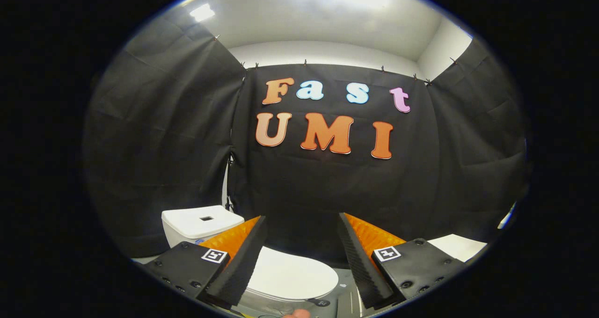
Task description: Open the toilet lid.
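Jaws: your gripper (302, 243) stands wide open, both fingers spread with nothing between them and nothing touched.
Toilet lid (290, 276): white, lying flat and closed, low between your fingers and nearer the left one, which covers its left edge.
Tank (201, 222): white, just behind the lid, beyond your left finger, with a small dark square on its top.
Booth wall (327, 182): black cloth hanging behind the toilet, well beyond your fingers.
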Demonstrator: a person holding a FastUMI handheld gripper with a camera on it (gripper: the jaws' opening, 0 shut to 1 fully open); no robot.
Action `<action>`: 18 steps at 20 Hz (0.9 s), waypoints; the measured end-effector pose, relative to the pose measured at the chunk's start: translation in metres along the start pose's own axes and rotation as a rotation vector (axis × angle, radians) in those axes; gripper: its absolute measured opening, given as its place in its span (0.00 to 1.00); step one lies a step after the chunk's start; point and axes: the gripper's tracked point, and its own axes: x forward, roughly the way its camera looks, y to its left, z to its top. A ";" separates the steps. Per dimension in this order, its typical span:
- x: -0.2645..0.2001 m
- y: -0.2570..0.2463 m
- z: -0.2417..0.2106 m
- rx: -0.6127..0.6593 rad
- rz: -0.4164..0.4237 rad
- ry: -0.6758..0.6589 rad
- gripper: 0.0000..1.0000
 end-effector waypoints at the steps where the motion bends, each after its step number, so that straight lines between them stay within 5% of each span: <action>1: 0.000 -0.001 -0.001 -0.006 0.000 0.000 0.98; 18: 0.002 0.000 -0.009 0.004 0.000 0.017 0.98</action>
